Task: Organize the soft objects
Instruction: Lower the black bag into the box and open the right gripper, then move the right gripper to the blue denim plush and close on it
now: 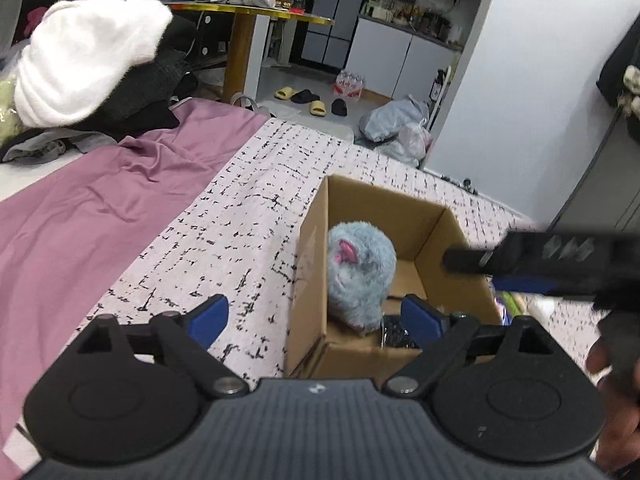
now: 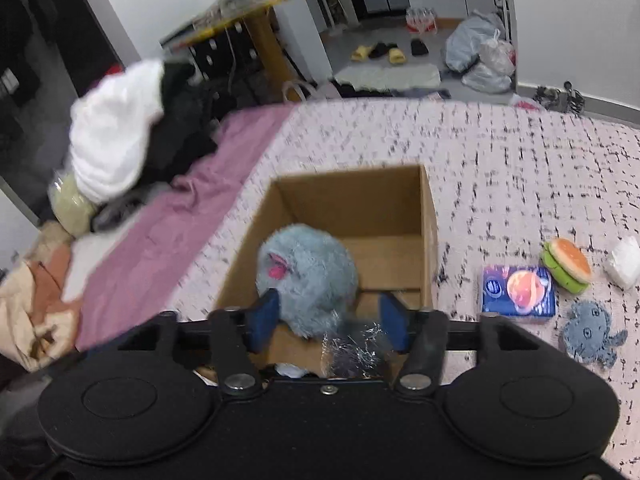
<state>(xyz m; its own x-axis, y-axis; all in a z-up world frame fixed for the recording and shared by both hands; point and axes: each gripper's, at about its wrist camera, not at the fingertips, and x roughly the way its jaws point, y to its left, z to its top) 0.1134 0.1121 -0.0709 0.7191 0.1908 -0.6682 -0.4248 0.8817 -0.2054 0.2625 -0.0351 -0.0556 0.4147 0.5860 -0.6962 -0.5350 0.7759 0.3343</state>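
A fluffy grey-blue plush [image 1: 360, 272] with a pink ear sits inside an open cardboard box [image 1: 312, 248] on the patterned bedspread. My left gripper [image 1: 320, 318] is open and empty, just left of and above the box's near corner. My right gripper [image 2: 326, 318] is open above the box [image 2: 428, 220], its blue pads either side of the plush [image 2: 308, 276] without gripping it. A crinkled silver packet [image 2: 352, 354] lies in the box's near end. The right gripper also shows in the left wrist view [image 1: 472, 260] over the box's right wall.
Right of the box lie a blue booklet [image 2: 518, 290], a burger plush [image 2: 568, 264], a grey octopus plush [image 2: 592, 332] and a white packet [image 2: 624, 262]. A purple sheet [image 1: 100, 192] and a pile of white and dark clothes [image 1: 80, 68] lie at left.
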